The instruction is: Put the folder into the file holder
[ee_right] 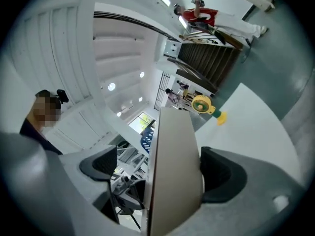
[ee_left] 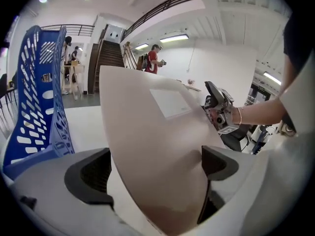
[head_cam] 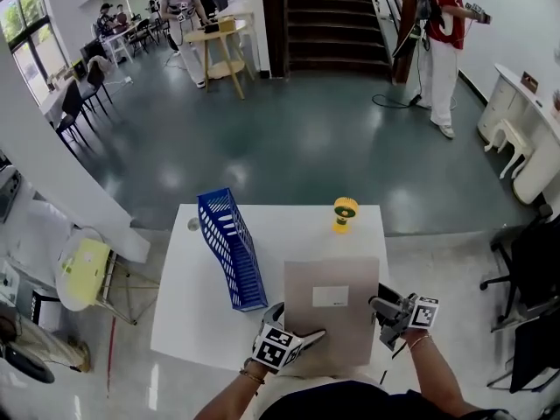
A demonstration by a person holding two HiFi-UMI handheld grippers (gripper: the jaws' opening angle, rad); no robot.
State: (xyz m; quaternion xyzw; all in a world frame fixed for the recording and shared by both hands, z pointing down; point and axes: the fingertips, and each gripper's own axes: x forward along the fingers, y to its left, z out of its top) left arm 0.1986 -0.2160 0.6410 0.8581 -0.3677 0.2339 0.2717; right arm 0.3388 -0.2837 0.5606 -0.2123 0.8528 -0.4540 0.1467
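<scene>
Tan folder (head_cam: 332, 309) at the near right part of the white table (head_cam: 197, 313), white label (head_cam: 330, 297) facing up, near edge out past the table's front lip; whether flat on the top or raised a little, not clear. Left gripper (head_cam: 297, 324) at the folder's near left corner, jaws spread: in the left gripper view the corner between them, face-on, its edge against the right-hand pad, the other pad clear of it. Right gripper (head_cam: 383, 318) at the folder's right edge, jaws also wide: in the right gripper view the folder edge-on between them, one pad at its face, a clear gap on the other side, so no pinch. Blue holder (head_cam: 229, 248) upright on the table, left of the folder, close but apart, long side running away from the person. Small yellow fan (head_cam: 345, 213) beyond the folder near the far edge, apart from it. Past the table, dark green floor, stairs (head_cam: 337, 20) at the far wall, a person in a red top (head_cam: 442, 33) beside them on the right, others at tables far left. Black chair (head_cam: 534, 261) off the table's right side.
</scene>
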